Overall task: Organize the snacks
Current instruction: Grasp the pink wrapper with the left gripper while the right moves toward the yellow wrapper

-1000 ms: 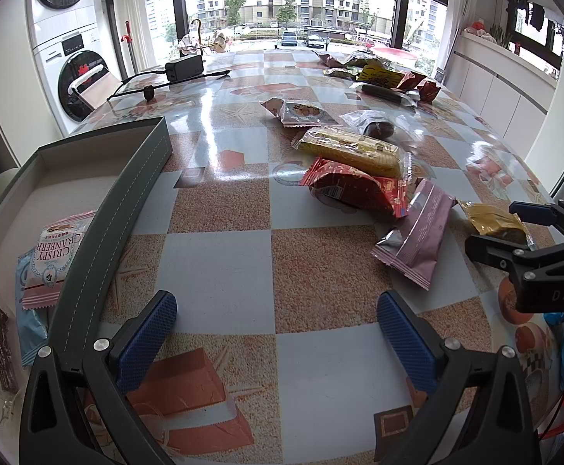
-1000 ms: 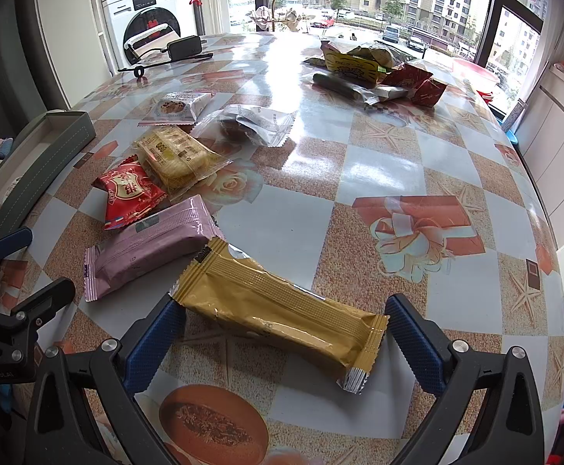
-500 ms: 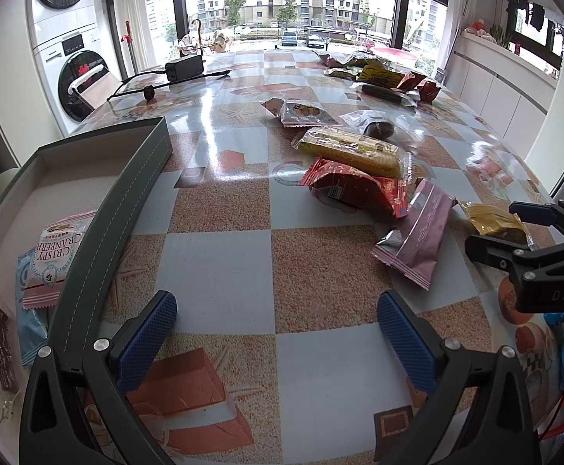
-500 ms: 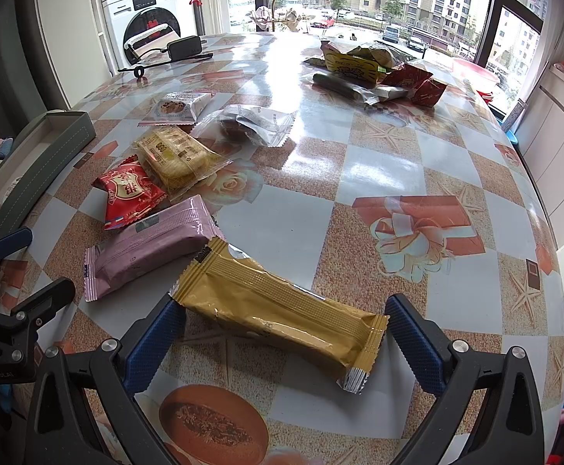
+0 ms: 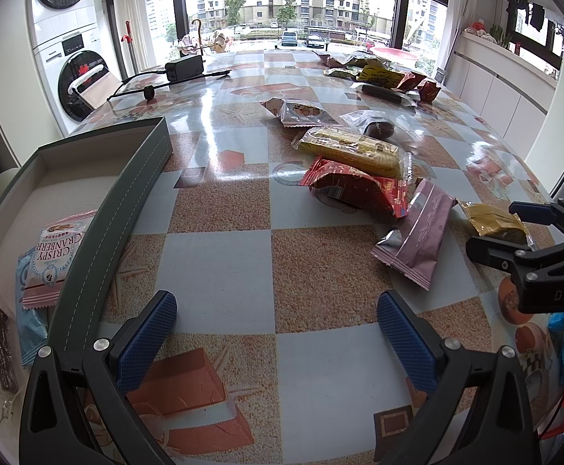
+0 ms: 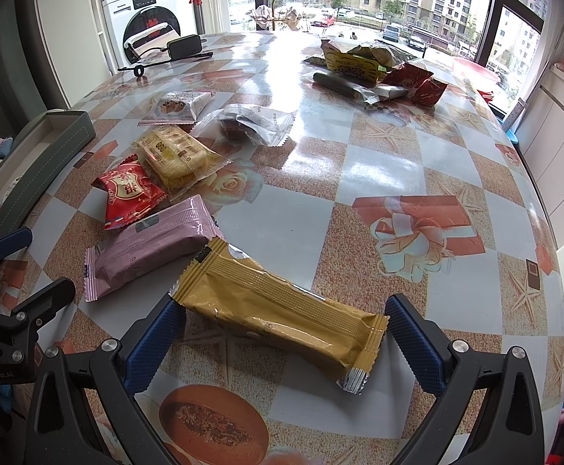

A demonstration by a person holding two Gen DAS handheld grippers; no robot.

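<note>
A gold-wrapped snack bar (image 6: 282, 310) lies on the table between the wide-apart fingers of my right gripper (image 6: 283, 333), which is open and not squeezing it. Just left of it lie a pink packet (image 6: 150, 246), a red packet (image 6: 130, 193) and a yellow biscuit pack (image 6: 177, 155). My left gripper (image 5: 276, 327) is open over bare tablecloth, with nothing between its fingers. The grey tray (image 5: 126, 197) sits to its left and holds a Crispy Cranberry packet (image 5: 55, 259), a blue one and a red one. From the left wrist view the right gripper (image 5: 530, 228) shows at the right edge, around the gold bar (image 5: 491, 223).
More snacks lie further back: a cookie packet (image 6: 179, 104), a clear-wrapped dark cake (image 6: 249, 126) and a pile of yellow and red packets (image 6: 375, 68). A black charger with cable (image 6: 185, 46) rests at the far left. The table edge curves close on the right.
</note>
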